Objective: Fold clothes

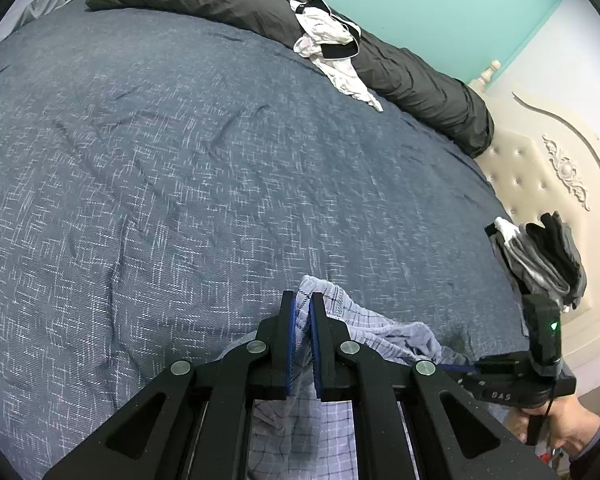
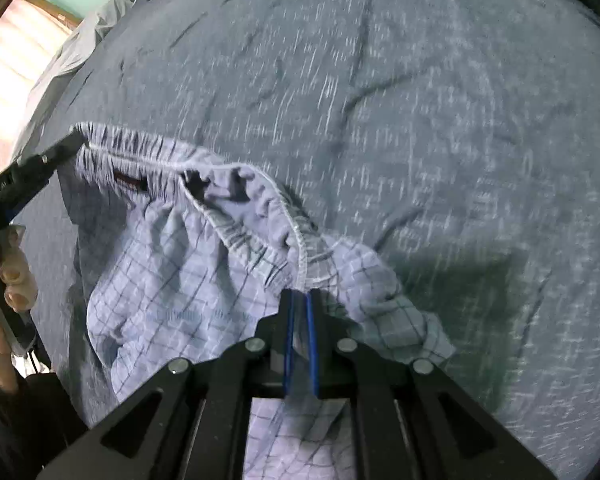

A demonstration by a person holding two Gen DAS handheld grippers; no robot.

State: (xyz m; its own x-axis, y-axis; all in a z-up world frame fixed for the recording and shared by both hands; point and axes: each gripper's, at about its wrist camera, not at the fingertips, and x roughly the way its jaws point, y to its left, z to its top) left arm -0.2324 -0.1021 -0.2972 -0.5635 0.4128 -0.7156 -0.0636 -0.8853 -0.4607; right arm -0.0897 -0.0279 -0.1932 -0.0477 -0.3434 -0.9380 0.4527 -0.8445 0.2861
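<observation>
Shorts (image 2: 172, 264), pale checked cotton, hang over the near edge of the bed (image 1: 180, 160). Each hand-held gripper, left (image 1: 303, 300) and right (image 2: 301, 294), is clamped on the elastic waistband, apparently to stretch it wide and lay the cloth flat for folding.
</observation>
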